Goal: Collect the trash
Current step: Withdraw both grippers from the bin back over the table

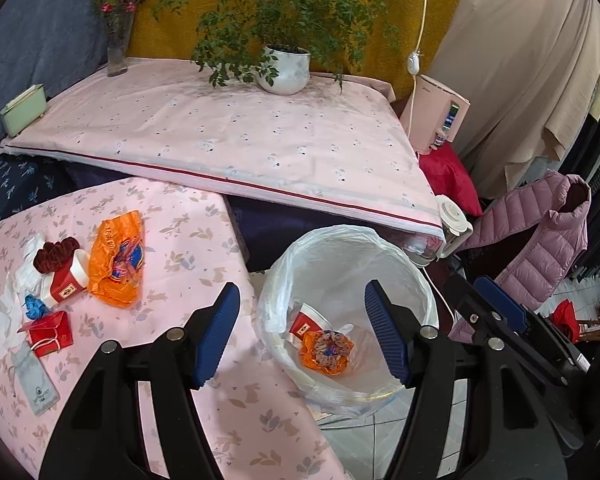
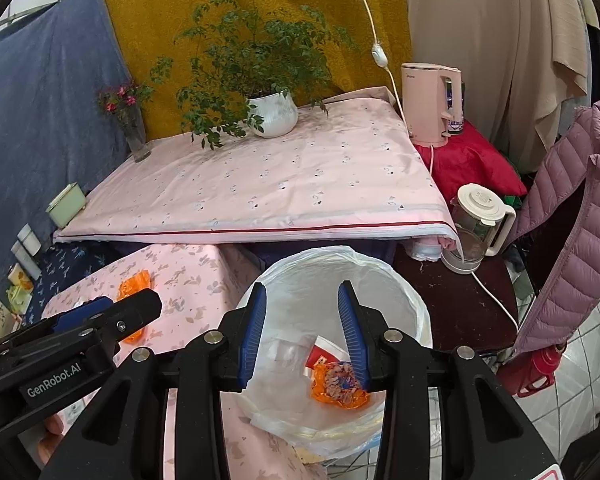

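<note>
My left gripper [image 1: 302,312] stands open and empty, half over the low pink table [image 1: 204,248] and half over the white bin [image 1: 380,248] lined with a clear bag. Inside the bin lie a crumpled orange wrapper [image 1: 327,350] and a red-and-white paper cup [image 1: 306,322]. On the table are another orange wrapper [image 1: 118,258], a red paper cup [image 1: 70,280], a dark red frilly piece [image 1: 56,254], white tissue [image 1: 8,300], a blue ribbon [image 1: 34,306], a small red gift bag [image 1: 52,332] and a grey sachet [image 1: 36,376]. My right gripper [image 2: 302,320] hangs open and empty above the bin [image 2: 400,280].
A higher table under a pink cloth [image 1: 240,136] carries a potted plant [image 1: 286,70], a vase of flowers [image 1: 118,48] and a green box [image 1: 24,110]. A pink kettle [image 2: 430,104], a glass jug [image 2: 476,224] and a quilted pink jacket [image 2: 572,240] crowd the right.
</note>
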Motion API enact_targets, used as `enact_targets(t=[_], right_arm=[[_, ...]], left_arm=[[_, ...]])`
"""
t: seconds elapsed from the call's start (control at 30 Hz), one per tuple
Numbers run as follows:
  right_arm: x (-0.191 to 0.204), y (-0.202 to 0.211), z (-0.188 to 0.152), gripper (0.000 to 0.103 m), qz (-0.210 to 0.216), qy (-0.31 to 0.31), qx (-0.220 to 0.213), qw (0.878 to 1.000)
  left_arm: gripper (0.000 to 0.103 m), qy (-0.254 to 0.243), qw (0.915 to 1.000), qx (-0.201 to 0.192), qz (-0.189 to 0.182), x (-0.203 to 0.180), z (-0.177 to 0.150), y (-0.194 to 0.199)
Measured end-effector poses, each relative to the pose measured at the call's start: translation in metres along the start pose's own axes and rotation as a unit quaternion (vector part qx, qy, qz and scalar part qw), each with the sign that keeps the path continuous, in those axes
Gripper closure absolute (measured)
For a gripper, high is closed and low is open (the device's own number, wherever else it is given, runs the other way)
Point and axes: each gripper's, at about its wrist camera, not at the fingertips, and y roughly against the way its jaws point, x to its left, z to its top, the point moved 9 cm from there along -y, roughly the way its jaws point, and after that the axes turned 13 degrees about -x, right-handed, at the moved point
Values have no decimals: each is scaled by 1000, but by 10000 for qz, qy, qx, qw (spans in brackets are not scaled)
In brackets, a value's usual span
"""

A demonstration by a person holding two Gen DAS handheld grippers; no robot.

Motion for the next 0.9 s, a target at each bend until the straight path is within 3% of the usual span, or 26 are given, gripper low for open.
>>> enact_targets(t=[0.1, 0.57, 0.77, 0.9], right_arm=[[10, 1, -1, 57, 39, 58, -20, 10000], [73, 1, -18, 50, 355, 442, 104, 9983], [108, -4, -29, 49, 546, 615, 208, 9964], [133, -7, -40, 49, 697, 727, 304, 9945]], left_arm=[[41, 55, 10000, -26, 69, 10, 0, 4], [41, 432, 9970, -123, 630, 88, -9, 27], [41, 514, 9929, -191, 1057, 133, -17, 40], [33, 590, 9879, -240, 1413, 168, -25, 50]])
